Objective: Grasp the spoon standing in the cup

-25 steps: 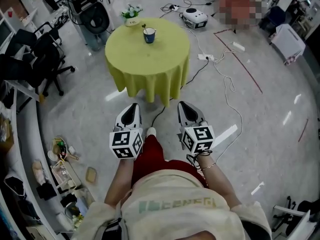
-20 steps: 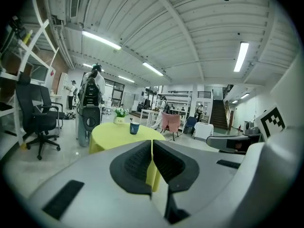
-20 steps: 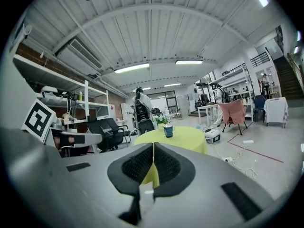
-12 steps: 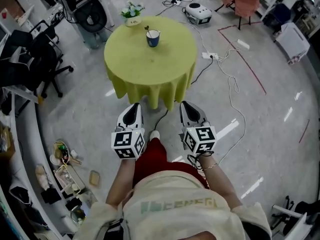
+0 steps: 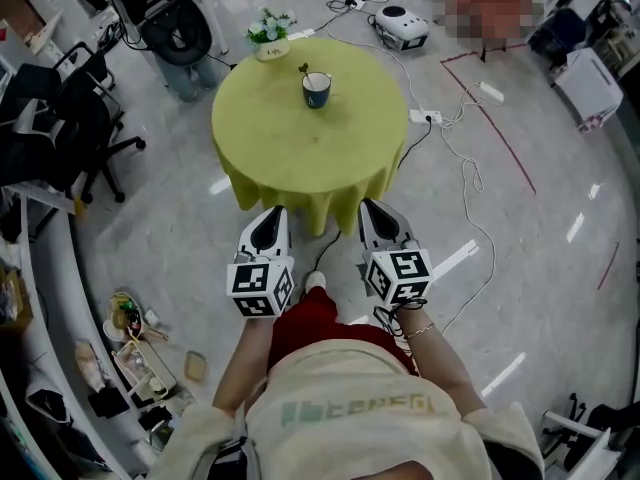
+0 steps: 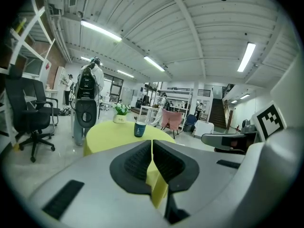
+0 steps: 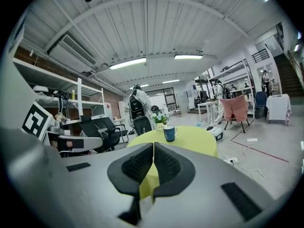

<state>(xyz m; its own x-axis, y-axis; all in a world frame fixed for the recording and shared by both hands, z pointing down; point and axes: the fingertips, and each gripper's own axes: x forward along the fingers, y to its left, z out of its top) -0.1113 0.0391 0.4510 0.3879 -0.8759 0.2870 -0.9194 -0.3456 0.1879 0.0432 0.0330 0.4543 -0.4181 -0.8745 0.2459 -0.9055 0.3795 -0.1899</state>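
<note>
Left gripper (image 5: 268, 214) and right gripper (image 5: 372, 209) are hovering short of the surface (image 5: 300, 143), jaws together, spoon (image 5: 305, 70) sitting in cup (image 5: 317, 90).

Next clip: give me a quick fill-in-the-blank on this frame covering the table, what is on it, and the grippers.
1. The cup stands on a round table draped in a ____ cloth.
2. The left gripper and right gripper are both short of the table, each with its jaws ____.
3. At the table's far edge stands a pot of ____.

Missing words: yellow; shut; flowers
</note>
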